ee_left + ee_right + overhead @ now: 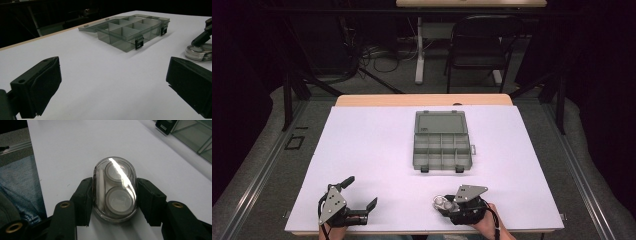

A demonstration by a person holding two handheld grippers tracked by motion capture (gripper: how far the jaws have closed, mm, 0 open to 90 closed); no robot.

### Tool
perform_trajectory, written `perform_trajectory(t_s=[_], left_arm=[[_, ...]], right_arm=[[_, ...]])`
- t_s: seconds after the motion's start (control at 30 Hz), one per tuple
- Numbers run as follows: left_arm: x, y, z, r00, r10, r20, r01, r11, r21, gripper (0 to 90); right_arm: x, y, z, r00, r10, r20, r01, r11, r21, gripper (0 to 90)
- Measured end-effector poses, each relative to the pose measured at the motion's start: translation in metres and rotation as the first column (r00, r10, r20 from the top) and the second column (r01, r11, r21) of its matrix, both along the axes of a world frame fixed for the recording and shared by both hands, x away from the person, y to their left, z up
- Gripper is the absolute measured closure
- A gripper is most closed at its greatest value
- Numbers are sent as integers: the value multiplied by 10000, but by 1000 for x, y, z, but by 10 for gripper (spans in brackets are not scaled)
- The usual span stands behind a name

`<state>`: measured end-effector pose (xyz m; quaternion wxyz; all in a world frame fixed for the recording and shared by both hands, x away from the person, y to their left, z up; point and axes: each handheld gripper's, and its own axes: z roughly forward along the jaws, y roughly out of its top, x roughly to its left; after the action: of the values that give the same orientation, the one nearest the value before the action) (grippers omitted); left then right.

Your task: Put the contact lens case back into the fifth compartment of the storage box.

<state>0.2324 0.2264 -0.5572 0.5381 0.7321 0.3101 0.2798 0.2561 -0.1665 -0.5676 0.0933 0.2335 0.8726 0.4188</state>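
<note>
A small clear oval case (pixel 115 190) with two round white pieces inside lies on the white table near the front edge. My right gripper (pixel 115 201) is shut on it, one black pad pressing each long side. The high view has the case (pixel 441 201) at the tip of the right gripper (pixel 444 204), to the right of centre. My left gripper (pixel 360 192) rests at the front left, its jaws wide open with nothing between them. In the left gripper view the gripper (pixel 112 85) looks out at bare table, with the case (pixel 198 52) at the far right.
A grey see-through organizer box (pixel 418 159) sits open at mid-table, its lid (pixel 441 122) laid flat behind it and its compartments looking empty. Its two black latches face me. A chair (pixel 477 45) and a desk leg stand beyond the table's far edge.
</note>
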Motion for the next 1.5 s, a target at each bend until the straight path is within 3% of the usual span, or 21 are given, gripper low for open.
perform_trajectory(t_s=[0.4,1.5], left_arm=[[0,0,0,10000,17,12,-17,10000,-19,0],[-2,1,2,9999,57,103,-57,10000,-26,0]], right_arm=[[0,-5,7,9998,-126,121,122,9993,347,493],[2,-16,19,9926,-811,900,773,9960,452,493]])
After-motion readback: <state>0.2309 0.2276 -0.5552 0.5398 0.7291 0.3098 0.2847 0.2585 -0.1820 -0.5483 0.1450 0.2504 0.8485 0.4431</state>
